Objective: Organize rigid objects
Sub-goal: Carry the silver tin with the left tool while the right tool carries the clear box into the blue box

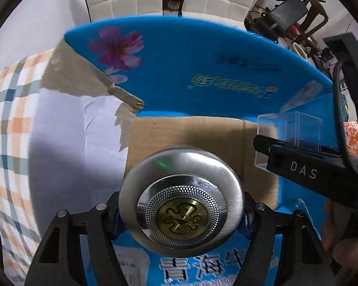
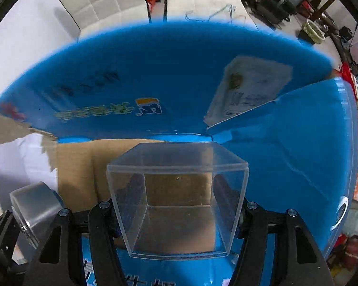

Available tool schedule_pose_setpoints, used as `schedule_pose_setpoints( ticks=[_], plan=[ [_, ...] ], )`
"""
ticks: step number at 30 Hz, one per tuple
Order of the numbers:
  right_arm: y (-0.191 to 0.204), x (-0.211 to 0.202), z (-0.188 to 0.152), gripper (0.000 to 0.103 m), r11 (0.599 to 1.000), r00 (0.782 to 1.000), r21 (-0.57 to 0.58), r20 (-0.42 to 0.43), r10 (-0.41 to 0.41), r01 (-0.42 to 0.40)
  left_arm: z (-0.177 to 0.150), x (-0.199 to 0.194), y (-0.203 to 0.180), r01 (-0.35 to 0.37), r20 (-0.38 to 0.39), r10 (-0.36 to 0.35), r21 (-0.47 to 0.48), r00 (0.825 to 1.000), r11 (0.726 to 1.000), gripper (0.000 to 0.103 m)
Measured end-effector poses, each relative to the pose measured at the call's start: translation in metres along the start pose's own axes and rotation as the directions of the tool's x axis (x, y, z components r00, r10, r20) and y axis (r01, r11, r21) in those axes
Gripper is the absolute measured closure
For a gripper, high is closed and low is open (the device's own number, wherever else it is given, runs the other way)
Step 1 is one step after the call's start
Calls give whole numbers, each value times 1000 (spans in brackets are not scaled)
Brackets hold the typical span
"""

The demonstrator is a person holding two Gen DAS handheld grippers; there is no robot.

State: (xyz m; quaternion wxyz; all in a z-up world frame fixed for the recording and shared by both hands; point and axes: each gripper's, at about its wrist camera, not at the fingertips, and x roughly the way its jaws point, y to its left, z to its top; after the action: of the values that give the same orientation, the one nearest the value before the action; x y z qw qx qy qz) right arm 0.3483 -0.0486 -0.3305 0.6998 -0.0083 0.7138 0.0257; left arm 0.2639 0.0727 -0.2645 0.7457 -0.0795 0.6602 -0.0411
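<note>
**Both grippers loaded over the blue carton**

Nearest the left wrist lens, a round silver metal container (image 1: pixel 180 201) with a knurled ring and a brass flower emblem sits clamped between the left gripper (image 1: pixel 181 212) jaws, above the open blue cardboard box (image 1: pixel 179 54). That carton shows a purple flower print, blurred Chinese lettering and a torn flap. Further right, the right gripper (image 2: pixel 177 211) grasps a clear plastic cube box (image 2: pixel 177 197) over the carton's brown floor; its body reads "DAS". A white shipping label (image 2: pixel 248 90) sticks to the carton's far wall.
</note>
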Motion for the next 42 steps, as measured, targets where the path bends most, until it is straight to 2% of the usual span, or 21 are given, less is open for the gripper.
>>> schedule_pose_setpoints(
  ticks=[6, 8, 10, 12, 17, 22, 28, 31, 36, 38, 42],
  plan=[
    [-7, 14, 9, 36, 1000, 998, 32, -58, 2, 0, 2, 3, -1, 8, -16, -8, 3, 1000, 1000, 34],
    [-8, 11, 9, 27, 999, 997, 38, -63, 40, -37, 3, 2, -2, 13, -17, -13, 3, 1000, 1000, 34],
    [-7, 1, 9, 8, 998, 998, 35, -48, 51, -49, 6, 0, -2, 16, -17, -16, 4, 1000, 1000, 34],
    [-6, -12, 6, 0, 998, 998, 33, -22, 54, -53, 6, -4, -5, 24, -16, -24, 6, 1000, 1000, 34],
    [-23, -43, 2, 0, 991, 997, 117, 39, 68, -72, 7, -8, -12, 69, -19, -69, 6, 997, 998, 34],
    [-41, -56, 5, 0, 981, 996, 174, 48, 74, -81, 26, 17, -9, 179, -66, -180, -19, 981, 984, 34],
    [-40, -50, 4, 0, 980, 997, 183, 41, 71, -77, 42, 41, -15, 192, -115, -191, -1, 975, 981, 34],
    [-40, -47, 5, 0, 977, 996, 194, 40, 80, -86, 45, 39, -12, 185, -105, -184, 3, 977, 983, 35],
    [-42, -52, 2, 0, 977, 994, 190, 46, 94, -102, 49, 36, -17, 183, -118, -183, -14, 976, 983, 23],
    [-43, -55, 1, 0, 977, 994, 184, 49, 100, -107, 45, 29, -18, 141, -99, -141, -6, 985, 990, 4],
    [-46, -74, -11, 0, 978, 990, 160, 69, 121, -130, 38, 5, -13, 100, -60, -101, -7, 993, 995, 0]
  ],
)
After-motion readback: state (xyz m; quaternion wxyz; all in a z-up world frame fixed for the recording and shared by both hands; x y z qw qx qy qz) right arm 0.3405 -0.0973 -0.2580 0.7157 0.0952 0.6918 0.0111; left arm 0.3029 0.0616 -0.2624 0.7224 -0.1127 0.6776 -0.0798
